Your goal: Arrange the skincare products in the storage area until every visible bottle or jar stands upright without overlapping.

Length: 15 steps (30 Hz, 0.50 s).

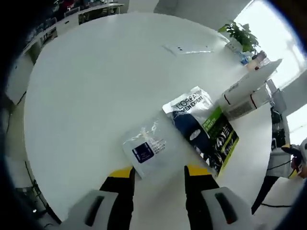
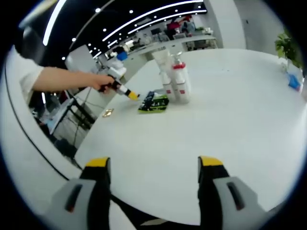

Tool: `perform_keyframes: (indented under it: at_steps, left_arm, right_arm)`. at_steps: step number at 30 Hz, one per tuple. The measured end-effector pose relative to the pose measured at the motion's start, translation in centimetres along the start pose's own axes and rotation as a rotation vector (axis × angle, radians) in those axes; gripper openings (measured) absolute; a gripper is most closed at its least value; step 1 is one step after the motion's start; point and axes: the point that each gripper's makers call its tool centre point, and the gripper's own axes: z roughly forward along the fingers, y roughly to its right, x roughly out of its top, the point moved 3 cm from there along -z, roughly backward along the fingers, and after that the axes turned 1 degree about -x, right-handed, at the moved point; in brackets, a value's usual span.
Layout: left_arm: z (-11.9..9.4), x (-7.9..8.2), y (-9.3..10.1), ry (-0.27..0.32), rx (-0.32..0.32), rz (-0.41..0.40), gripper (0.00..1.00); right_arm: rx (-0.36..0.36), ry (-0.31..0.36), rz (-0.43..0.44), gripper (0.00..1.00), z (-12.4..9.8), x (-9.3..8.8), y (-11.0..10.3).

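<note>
In the left gripper view my left gripper (image 1: 159, 171) is open just above the white table (image 1: 96, 86), its yellow-tipped jaws on either side of a clear sachet with a dark blue label (image 1: 146, 149) lying flat. Beside it lies a dark blue, green and white L'Oreal packet (image 1: 204, 127). Further right, white tubes with red bands (image 1: 244, 93) show side-on. In the right gripper view my right gripper (image 2: 153, 165) is open over bare table. Far off stand the white tubes (image 2: 175, 76), the flat green packet (image 2: 154, 102), and my left gripper (image 2: 128, 94) held by a person's hand (image 2: 103, 82).
A potted plant (image 1: 242, 34) and small items sit at the table's far edge. A faint clear sheet (image 1: 187, 49) lies mid-table. The round table's edge runs close below my right gripper, with desks and chairs (image 2: 67, 120) beyond the left side.
</note>
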Motion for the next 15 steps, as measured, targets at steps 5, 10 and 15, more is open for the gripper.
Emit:
perform_keyframes:
  at_steps: [5, 10, 15]
  left_arm:
    - [0.4, 0.2, 0.7, -0.015, 0.016, 0.059, 0.48]
    - [0.7, 0.4, 1.2, -0.047, 0.028, 0.122, 0.49]
    - [0.6, -0.1, 1.3, -0.088, 0.065, 0.172, 0.51]
  right_arm:
    - [0.001, -0.004, -0.002, 0.72, 0.1, 0.1, 0.0]
    - [-0.001, -0.008, 0.004, 0.71, 0.1, -0.1, 0.1]
    - [0.0, -0.011, 0.011, 0.71, 0.2, -0.3, 0.1]
